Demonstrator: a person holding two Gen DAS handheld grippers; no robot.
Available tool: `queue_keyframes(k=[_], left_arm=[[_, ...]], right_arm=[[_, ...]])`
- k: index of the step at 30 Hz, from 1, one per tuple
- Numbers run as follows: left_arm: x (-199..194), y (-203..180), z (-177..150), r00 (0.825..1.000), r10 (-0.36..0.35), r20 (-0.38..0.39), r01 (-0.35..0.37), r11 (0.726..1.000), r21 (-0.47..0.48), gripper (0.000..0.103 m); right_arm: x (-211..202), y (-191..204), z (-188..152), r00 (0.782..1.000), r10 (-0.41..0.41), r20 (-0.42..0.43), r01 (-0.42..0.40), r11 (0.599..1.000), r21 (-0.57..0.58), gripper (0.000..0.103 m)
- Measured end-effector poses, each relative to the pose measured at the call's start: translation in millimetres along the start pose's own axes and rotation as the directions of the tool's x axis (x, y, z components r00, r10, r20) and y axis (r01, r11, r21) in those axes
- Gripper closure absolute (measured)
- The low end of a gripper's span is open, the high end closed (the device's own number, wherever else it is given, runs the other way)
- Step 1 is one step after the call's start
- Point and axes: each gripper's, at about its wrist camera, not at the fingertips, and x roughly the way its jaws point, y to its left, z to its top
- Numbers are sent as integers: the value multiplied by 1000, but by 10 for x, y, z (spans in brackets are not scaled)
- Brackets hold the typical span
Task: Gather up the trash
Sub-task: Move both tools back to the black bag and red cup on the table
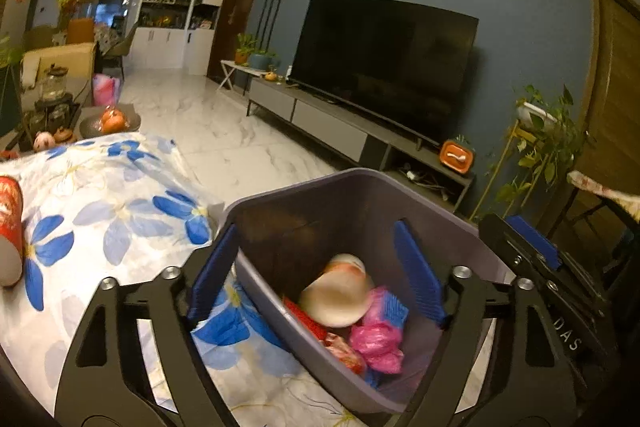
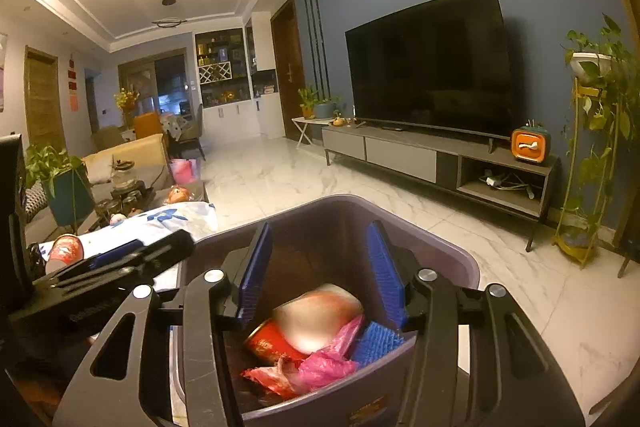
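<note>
A grey-purple trash bin (image 1: 360,183) stands beside a floral-clothed table (image 1: 112,195). In it lie a blurred red-and-white paper cup (image 1: 340,291), a red can (image 2: 268,343), pink plastic bags (image 1: 380,335), red wrappers and a blue pad (image 2: 378,341). My left gripper (image 1: 320,267) is open over the bin's near-left rim, one pad outside the wall and one inside. My right gripper (image 2: 320,271) is open and empty above the bin; the cup (image 2: 316,315) is blurred just below it. Another red-and-white cup (image 1: 10,227) lies on the table, and shows in the right wrist view (image 2: 66,249).
A TV (image 2: 432,67) stands on a low cabinet (image 2: 440,155) with an orange box (image 2: 528,145). A plant stand (image 2: 588,147) is at the right. A tea set (image 1: 52,99) and fruit plate (image 1: 112,121) sit beyond the table. The floor is white marble.
</note>
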Motion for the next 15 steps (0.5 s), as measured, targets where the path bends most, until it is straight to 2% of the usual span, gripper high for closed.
queue_keyframes(k=[5, 7, 11, 15], left_arm=[[-200, 75, -35, 997, 69, 39, -69, 998, 6, 16], [-313, 130, -46, 992, 118, 53, -119, 993, 13, 15], [-548, 261, -81, 977, 200, 73, -201, 980, 7, 13], [-831, 463, -141, 955, 282, 88, -281, 959, -29, 12]], right_arm=[[-55, 47, 5, 1000, 1, 8, -1, 1000, -2, 43], [-82, 73, 0, 1000, 0, 11, 0, 1000, -6, 41], [-150, 133, -7, 1000, 7, 20, -7, 1000, -1, 34], [-223, 221, -25, 999, 23, 26, -23, 1000, -4, 28]])
